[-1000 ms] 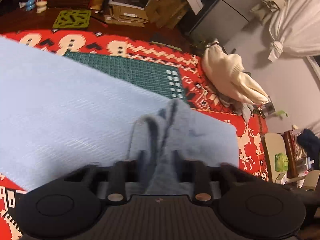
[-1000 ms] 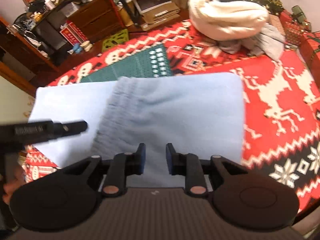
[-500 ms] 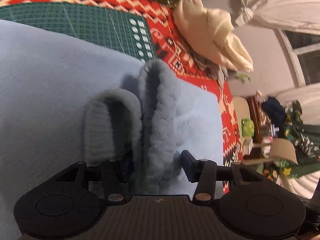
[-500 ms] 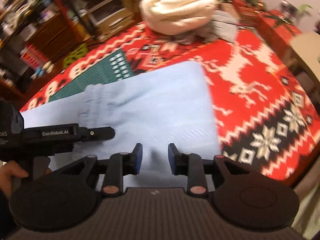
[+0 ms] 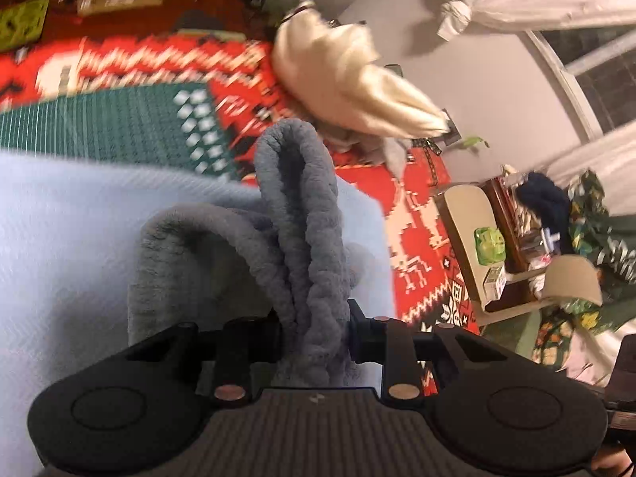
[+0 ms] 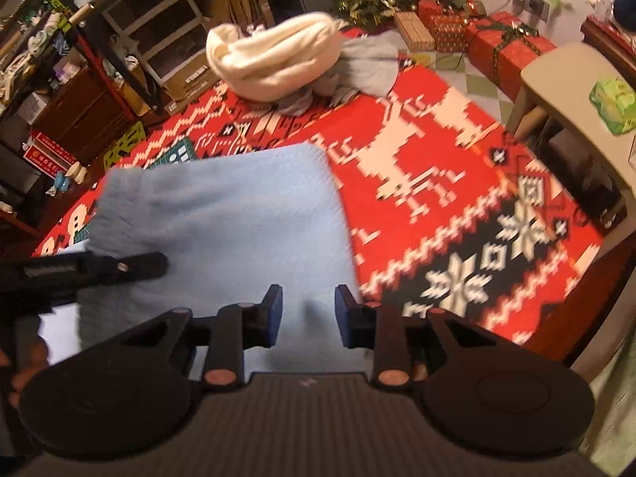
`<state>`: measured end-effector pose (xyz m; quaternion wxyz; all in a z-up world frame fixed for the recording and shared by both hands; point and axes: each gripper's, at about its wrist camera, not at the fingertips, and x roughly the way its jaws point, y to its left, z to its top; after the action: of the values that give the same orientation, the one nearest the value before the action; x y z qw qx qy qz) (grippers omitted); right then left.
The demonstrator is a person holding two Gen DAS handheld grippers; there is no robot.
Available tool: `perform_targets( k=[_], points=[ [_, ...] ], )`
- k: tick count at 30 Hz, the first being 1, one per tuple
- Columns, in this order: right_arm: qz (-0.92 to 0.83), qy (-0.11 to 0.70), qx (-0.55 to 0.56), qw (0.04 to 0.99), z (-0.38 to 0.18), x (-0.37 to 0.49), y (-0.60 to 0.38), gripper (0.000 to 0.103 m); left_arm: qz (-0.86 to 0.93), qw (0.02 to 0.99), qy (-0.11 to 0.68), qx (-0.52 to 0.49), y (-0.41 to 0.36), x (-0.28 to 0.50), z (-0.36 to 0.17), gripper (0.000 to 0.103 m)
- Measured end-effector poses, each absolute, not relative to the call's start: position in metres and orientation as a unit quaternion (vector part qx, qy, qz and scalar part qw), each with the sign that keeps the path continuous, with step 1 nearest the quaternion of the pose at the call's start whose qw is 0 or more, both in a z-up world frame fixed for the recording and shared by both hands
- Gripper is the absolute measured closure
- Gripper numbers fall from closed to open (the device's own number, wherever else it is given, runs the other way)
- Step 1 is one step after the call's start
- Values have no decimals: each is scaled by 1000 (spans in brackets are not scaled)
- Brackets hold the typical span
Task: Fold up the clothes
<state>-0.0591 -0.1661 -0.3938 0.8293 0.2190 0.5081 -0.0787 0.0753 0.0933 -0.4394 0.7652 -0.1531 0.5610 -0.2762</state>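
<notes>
Close up, the left gripper [image 5: 316, 332] has just been narrowing its jaws and now pinches a raised fold of the grey-blue fleece garment [image 5: 302, 214], which loops up through the middle of the left wrist view. Only that view shows this bunched fold. The right gripper [image 6: 308, 316] stands narrowly parted with nothing pressed between its blue pads [image 6: 274, 314], over the garment's flat pale-blue spread at centre left. Only the right wrist view shows the left gripper from outside, at the left edge, and the wrapped presents [image 6: 493, 37] at upper right. Both show the red patterned rug [image 6: 457, 206] and a cream bundle [image 6: 274, 55] beyond.
</notes>
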Motion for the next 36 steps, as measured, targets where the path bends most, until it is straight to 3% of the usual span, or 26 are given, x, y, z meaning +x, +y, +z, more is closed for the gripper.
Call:
perform_targets(
  k=[13, 22, 27, 36],
  points=[
    [-134, 468, 273, 830, -366, -128, -297, 72, -249, 783, 569, 35, -76, 25, -333, 75],
    [-183, 458, 277, 825, -357, -175, -371, 72, -215, 773, 590, 87, -198, 6, -368, 74],
    [-173, 464, 273, 825, -363, -177, -370, 72, -207, 768, 606, 22, -181, 25, -380, 74],
    [-115, 484, 262, 827, -381, -134, -308, 72, -202, 769, 598, -102, -28, 57, -408, 73]
  ],
)
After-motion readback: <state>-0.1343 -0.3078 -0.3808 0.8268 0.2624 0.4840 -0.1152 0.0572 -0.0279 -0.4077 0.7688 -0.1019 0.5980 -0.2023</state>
